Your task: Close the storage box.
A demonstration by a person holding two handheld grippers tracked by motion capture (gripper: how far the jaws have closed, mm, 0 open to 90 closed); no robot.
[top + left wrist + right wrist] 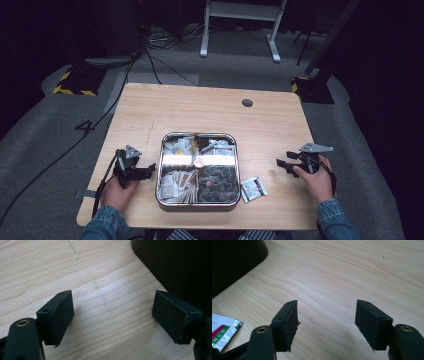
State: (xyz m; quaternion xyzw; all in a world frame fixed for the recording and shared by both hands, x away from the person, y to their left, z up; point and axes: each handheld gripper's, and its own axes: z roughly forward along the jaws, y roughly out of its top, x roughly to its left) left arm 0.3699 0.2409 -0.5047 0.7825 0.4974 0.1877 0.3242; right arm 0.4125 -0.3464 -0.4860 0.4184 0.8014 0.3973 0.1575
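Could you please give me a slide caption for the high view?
Open left gripper and right gripper flank a divided metal tray; foil sachet lies beside it.

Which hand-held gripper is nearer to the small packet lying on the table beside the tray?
Right. The right hand-held gripper sits just beyond the packet; the left hand-held gripper is across the tray.

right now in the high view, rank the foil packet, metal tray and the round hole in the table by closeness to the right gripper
From the right gripper:
1. foil packet, lying on the table just toward the tray.
2. metal tray, at the table's middle.
3. round hole, toward the table's far edge.
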